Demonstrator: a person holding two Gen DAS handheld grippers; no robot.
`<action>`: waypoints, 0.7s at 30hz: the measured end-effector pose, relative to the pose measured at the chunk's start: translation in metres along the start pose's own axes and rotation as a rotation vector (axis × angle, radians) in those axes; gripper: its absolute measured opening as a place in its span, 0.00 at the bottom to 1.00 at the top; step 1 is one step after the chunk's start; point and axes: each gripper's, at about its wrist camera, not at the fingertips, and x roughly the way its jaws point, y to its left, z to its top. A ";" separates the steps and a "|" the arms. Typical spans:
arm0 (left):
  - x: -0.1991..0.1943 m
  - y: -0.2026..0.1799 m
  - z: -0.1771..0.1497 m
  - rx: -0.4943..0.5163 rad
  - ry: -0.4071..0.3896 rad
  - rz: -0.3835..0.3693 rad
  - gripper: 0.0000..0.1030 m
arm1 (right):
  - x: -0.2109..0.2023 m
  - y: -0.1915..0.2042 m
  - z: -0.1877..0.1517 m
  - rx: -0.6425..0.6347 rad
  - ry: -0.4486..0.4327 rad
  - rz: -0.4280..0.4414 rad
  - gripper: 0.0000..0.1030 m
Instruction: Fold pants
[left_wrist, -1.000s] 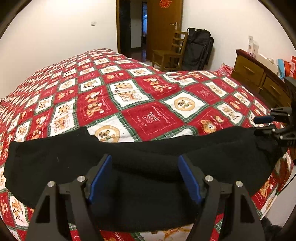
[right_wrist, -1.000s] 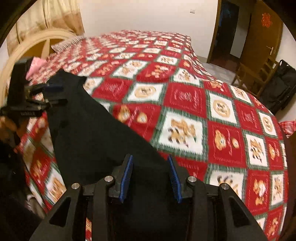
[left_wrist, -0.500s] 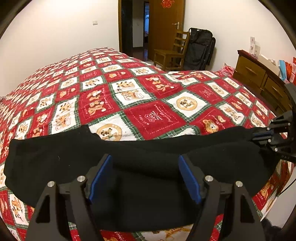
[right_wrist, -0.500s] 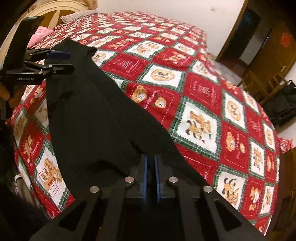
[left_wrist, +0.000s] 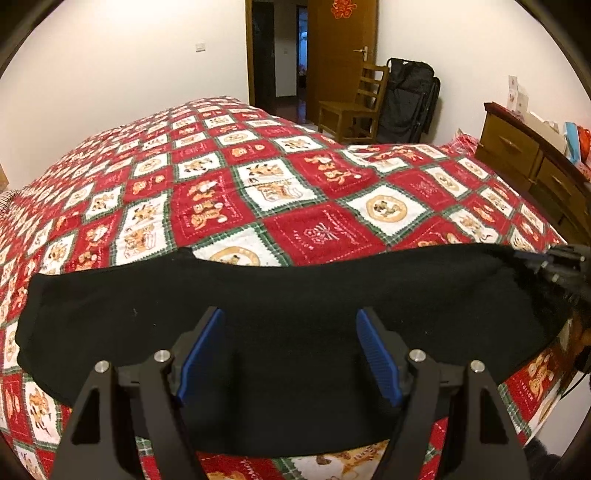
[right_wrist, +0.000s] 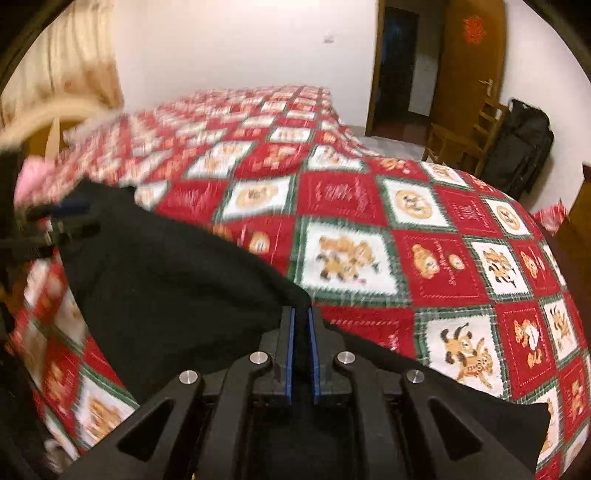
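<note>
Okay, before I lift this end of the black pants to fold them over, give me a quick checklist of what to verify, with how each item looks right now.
1. Right gripper has cloth: ok. Black fabric sits between its nearly closed pads, though the jaws are opening slightly.
2. Left gripper has cloth: not ok. Its jaws stand wide over the pants, pinching nothing.
3. Pants lying flat: ok. They stretch in one long band across the near bed edge.
4. Landing area on the quilt: ok, nothing lies beyond the pants.
5. Pants fully on the bed: cannot tell; the near edge is hidden behind the grippers.

home bedroom, quilted bed (left_wrist: 295, 192), wooden dresser (left_wrist: 532, 162), chair (left_wrist: 351, 107)
</note>
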 end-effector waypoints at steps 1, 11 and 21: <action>0.000 0.002 0.001 -0.005 0.001 -0.004 0.74 | -0.011 -0.005 0.001 0.034 -0.023 0.005 0.23; 0.005 -0.038 -0.010 0.094 0.027 -0.117 0.74 | -0.104 -0.039 -0.077 0.271 -0.122 -0.200 0.57; 0.016 -0.101 -0.027 0.236 0.071 -0.207 0.74 | -0.095 -0.142 -0.082 0.417 -0.024 -0.313 0.57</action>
